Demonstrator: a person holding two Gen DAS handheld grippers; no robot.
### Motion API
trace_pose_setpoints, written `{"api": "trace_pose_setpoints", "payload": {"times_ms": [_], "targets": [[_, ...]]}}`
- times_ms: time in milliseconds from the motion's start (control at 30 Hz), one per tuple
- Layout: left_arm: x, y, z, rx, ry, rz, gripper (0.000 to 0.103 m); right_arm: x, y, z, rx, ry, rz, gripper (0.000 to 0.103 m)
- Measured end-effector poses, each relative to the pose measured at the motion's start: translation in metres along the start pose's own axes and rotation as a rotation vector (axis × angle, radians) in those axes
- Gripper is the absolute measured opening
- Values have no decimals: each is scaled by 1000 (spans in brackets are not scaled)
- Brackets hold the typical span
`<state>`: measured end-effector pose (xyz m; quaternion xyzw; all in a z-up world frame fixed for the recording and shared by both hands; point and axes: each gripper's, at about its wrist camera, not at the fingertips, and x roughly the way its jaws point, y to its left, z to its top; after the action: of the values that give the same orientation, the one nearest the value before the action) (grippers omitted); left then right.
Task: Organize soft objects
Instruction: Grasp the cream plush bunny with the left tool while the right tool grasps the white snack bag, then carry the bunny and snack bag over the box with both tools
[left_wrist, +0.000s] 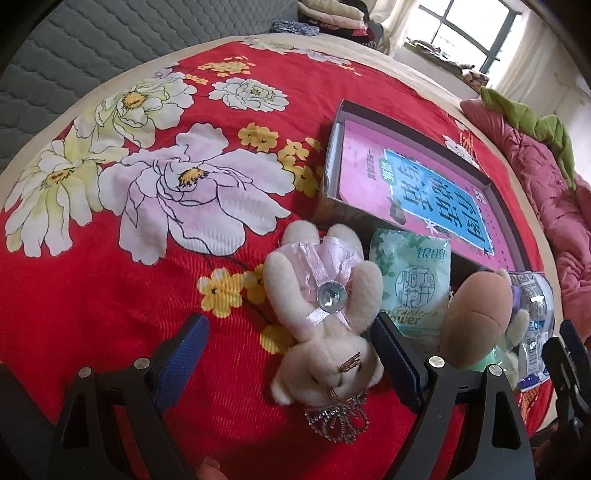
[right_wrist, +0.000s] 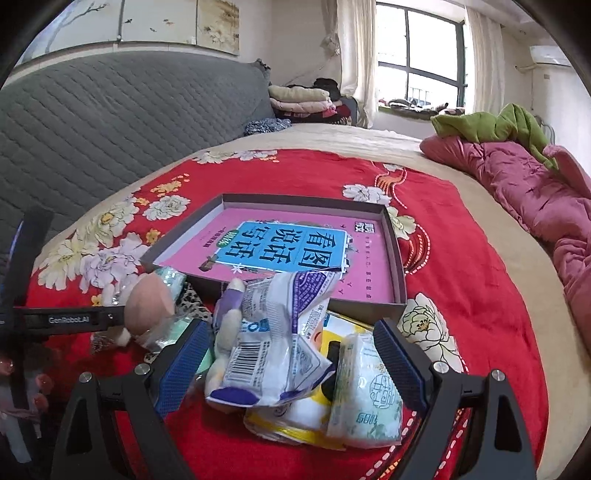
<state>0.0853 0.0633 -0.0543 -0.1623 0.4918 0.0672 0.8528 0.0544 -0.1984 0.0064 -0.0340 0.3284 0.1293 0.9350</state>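
Note:
A cream plush rabbit (left_wrist: 325, 314) in a pink dress lies head toward me on the red floral bedspread (left_wrist: 110, 295), between the open fingers of my left gripper (left_wrist: 291, 362). A green tissue pack (left_wrist: 413, 280) and a brown-eared plush toy (left_wrist: 476, 317) lie to its right. My right gripper (right_wrist: 291, 365) is open around a pile: a white and purple packet (right_wrist: 273, 343), a yellow packet (right_wrist: 295, 417) and a green tissue pack (right_wrist: 365, 398). An open shallow box (right_wrist: 391, 251) holding a pink book (right_wrist: 288, 251) lies just beyond.
A rumpled pink quilt (right_wrist: 535, 192) with a green cloth (right_wrist: 491, 125) lies along the right side of the bed. A grey quilted headboard (right_wrist: 110, 118) stands at the left. Folded bedding (right_wrist: 303, 99) is stacked near the window.

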Motion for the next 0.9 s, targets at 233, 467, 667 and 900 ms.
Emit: {"api": "trace_pose_setpoints", "payload": {"times_ms": [233, 467, 667, 900], "targets": [[9, -3, 9, 1, 2, -42, 67, 9, -10, 5, 26, 4, 15, 70], [15, -8, 14, 9, 7, -56, 50, 20, -2, 4, -27, 33, 37, 48], [12, -7, 16, 6, 4, -74, 44, 23, 4, 4, -65, 36, 70, 29], [-8, -8, 16, 12, -34, -125, 42, 11, 4, 11, -67, -13, 99, 21]]}}
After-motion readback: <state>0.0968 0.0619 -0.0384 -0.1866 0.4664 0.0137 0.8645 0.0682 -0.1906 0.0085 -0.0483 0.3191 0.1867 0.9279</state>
